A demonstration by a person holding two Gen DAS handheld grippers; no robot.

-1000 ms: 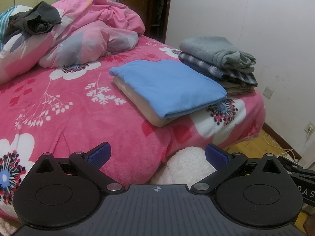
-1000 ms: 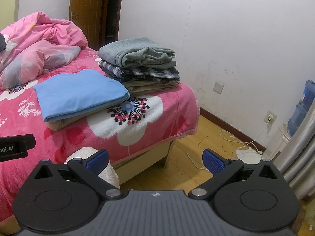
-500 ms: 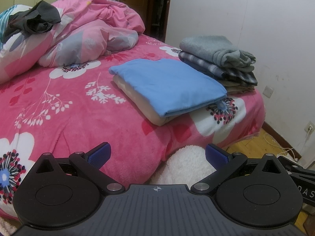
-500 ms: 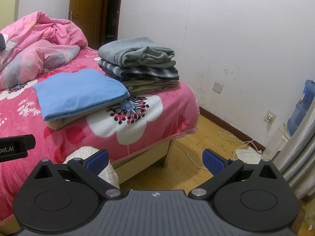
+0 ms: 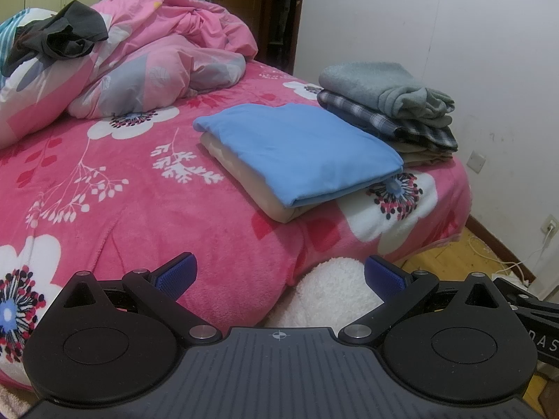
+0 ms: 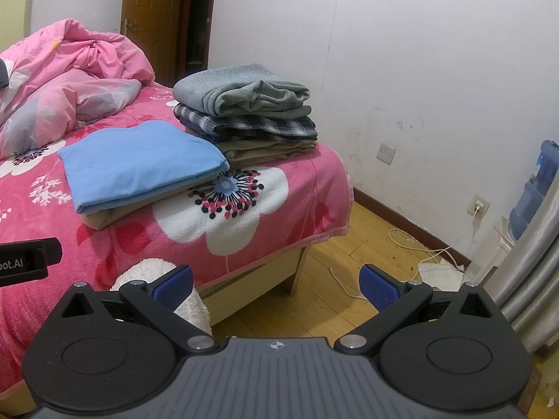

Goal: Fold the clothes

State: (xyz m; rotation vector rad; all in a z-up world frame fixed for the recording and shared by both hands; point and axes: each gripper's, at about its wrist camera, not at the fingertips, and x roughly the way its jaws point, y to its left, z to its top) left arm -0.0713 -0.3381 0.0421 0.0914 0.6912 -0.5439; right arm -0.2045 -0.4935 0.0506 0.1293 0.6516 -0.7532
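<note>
A folded blue garment (image 5: pixel 297 150) (image 6: pixel 139 164) lies on a folded beige one (image 5: pixel 241 181) near the bed's corner. Behind it stands a stack: a grey sweater (image 5: pixel 377 87) (image 6: pixel 241 92) on a plaid shirt (image 5: pixel 394 122) (image 6: pixel 251 125) on tan cloth (image 6: pixel 265 148). A dark crumpled garment (image 5: pixel 59 40) sits on the pink duvet (image 5: pixel 153 59) at the far left. My left gripper (image 5: pixel 279 274) is open and empty, held off the bed's near edge. My right gripper (image 6: pixel 276 284) is open and empty too, over the floor beside the bed corner.
The bed (image 5: pixel 139 209) has a pink floral blanket. A white fluffy thing (image 5: pixel 332 293) (image 6: pixel 164 276) sits below the bed edge. Wood floor (image 6: pixel 349 262) with cables (image 6: pixel 429 251), wall sockets (image 6: pixel 477 206), a water bottle (image 6: pixel 534 185) and a curtain (image 6: pixel 534 272) lie to the right. A brown door (image 6: pixel 153 10) stands behind.
</note>
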